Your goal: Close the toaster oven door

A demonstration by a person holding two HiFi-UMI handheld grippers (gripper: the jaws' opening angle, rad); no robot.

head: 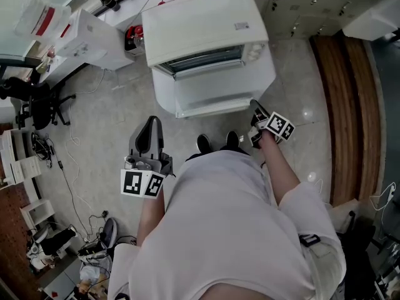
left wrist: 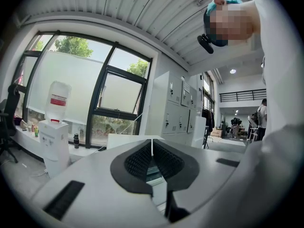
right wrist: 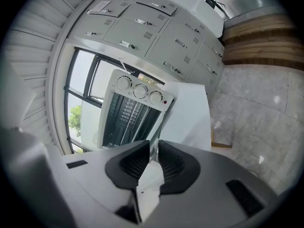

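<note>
Toaster oven door (head: 215, 95): open, folded out from the toaster oven (head: 206, 24) towards you. Your right gripper (head: 256, 110): jaws narrow, clamped on the door's right corner edge. Your left gripper (head: 150, 130): jaws together, empty, well left of the door.

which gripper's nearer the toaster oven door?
Right. The right gripper is clamped on the right front corner of the open toaster oven door; the left gripper hangs clear, back toward the person, left of it.
</note>
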